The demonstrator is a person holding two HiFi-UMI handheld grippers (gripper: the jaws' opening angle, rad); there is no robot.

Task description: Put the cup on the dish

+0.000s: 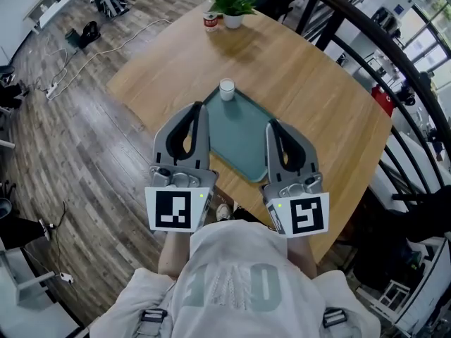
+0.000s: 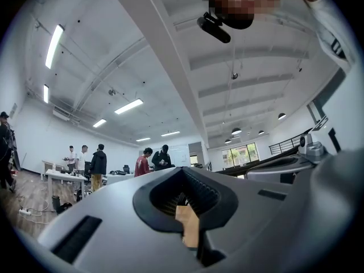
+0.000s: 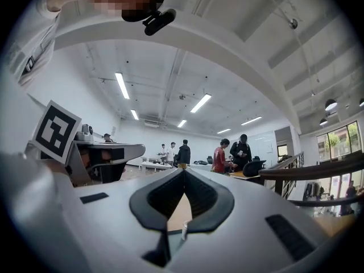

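Note:
A small white cup point(image 1: 226, 89) stands at the far corner of the teal dish point(image 1: 243, 143) on the wooden table point(image 1: 310, 97). Both grippers are held up close to the person's chest, well short of the cup, with their jaws pointing out over the table. The left gripper point(image 1: 199, 108) is shut with nothing between its jaws, and its tips meet in the left gripper view point(image 2: 182, 168). The right gripper point(image 1: 271, 125) is also shut and empty point(image 3: 183, 171). Through the hollow of its jaws I glimpse the cup point(image 3: 183, 230) and a strip of table.
A potted plant point(image 1: 231, 2) and a red can point(image 1: 211, 22) stand at the table's far corner. A dark curved railing point(image 1: 394, 55) runs along the right. Cables lie on the wooden floor point(image 1: 77, 69) at the left. Several people stand far off in the room.

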